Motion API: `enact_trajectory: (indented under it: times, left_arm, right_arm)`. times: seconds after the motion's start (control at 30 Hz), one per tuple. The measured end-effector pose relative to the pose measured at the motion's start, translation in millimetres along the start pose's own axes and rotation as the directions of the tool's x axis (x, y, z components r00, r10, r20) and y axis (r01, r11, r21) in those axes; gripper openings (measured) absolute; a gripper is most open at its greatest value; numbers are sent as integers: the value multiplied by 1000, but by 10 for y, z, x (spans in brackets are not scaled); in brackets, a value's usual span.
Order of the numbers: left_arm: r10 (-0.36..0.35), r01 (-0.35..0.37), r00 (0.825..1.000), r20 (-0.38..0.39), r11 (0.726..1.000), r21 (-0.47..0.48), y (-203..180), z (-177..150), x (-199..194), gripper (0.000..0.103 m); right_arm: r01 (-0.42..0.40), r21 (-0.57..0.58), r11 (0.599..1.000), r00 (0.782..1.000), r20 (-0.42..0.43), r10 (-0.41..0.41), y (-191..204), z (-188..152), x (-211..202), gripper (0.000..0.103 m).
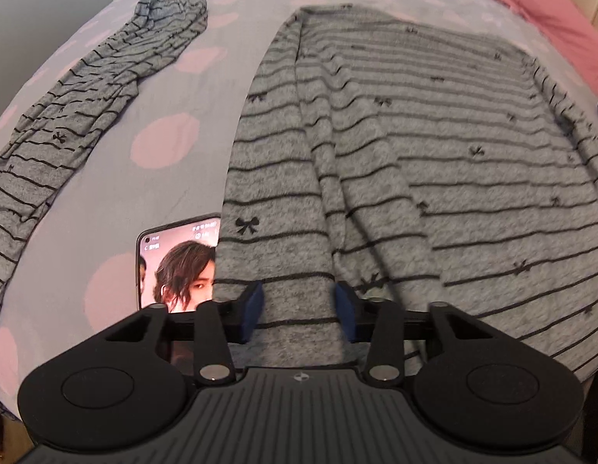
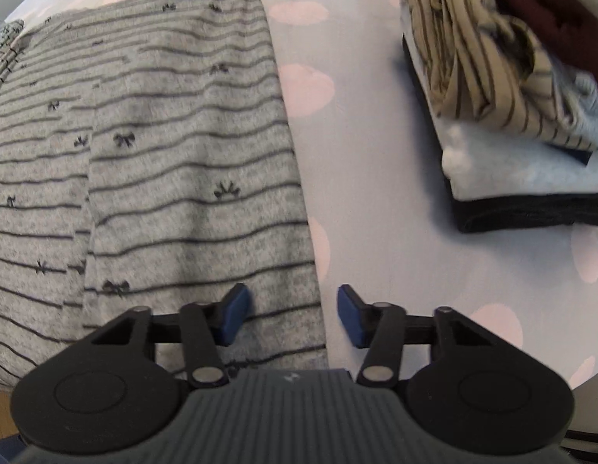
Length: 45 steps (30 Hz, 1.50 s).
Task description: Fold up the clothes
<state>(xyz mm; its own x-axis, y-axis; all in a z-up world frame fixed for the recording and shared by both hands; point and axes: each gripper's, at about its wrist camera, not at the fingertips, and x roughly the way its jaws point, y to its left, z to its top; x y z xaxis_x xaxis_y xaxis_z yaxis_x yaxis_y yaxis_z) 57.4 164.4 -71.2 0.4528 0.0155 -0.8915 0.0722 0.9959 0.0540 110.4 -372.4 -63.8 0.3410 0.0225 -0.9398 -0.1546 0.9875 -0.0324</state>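
Note:
A grey top with thin dark stripes and small bows point(image 1: 395, 147) lies flat on the bed, its sleeves folded in over the body. My left gripper point(image 1: 300, 311) is low over the top's near left hem. Its blue pads point(image 1: 254, 309) stand apart with flat cloth between them, and no pinch shows. In the right wrist view the same top point(image 2: 183, 154) fills the left half. My right gripper point(image 2: 295, 315) straddles the top's near right edge, its left pad over the cloth and its right pad over bare sheet. Both grippers are open.
The bed sheet point(image 1: 190, 89) is pale lilac with pink dots. A matching grey striped garment point(image 1: 86, 108) lies crumpled at the left. A lit phone point(image 1: 175, 263) rests by the top's near left corner. A pile of folded clothes point(image 2: 511, 116) sits at the right, and pink bedding point(image 1: 561, 27) at the far right.

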Motion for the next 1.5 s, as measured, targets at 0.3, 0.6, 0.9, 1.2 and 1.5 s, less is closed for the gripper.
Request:
enact_trajectory:
  times: [0.3,0.6,0.9,1.2,1.5]
  left_arm:
    - [6,-6,1000,-17,1000,-6,29,52,-58,6]
    - [32,-10,995,99,977,-214,588,328,-474,6]
    - [159,-67,968,196,910,-409,1363,843,-739,6]
    - [273,-127,933,235,858,-497,1933,1224,-674,6]
    - [292,-195,946,139,858,-475,1993,1274,-258,7]
  right_arm:
    - [-23,-30,999,999,-27,22,-5,-30,2,6]
    - [-13,41,999,999,29,12,-129,89,-220,6]
    - [189,78,979,957,206,-202,-230,502,-671,6]
    - [496,-13,868,839,265,-475,-179,855,-631,5]
    - [568,-94,818,804,274,-527,-108,876,-500,7]
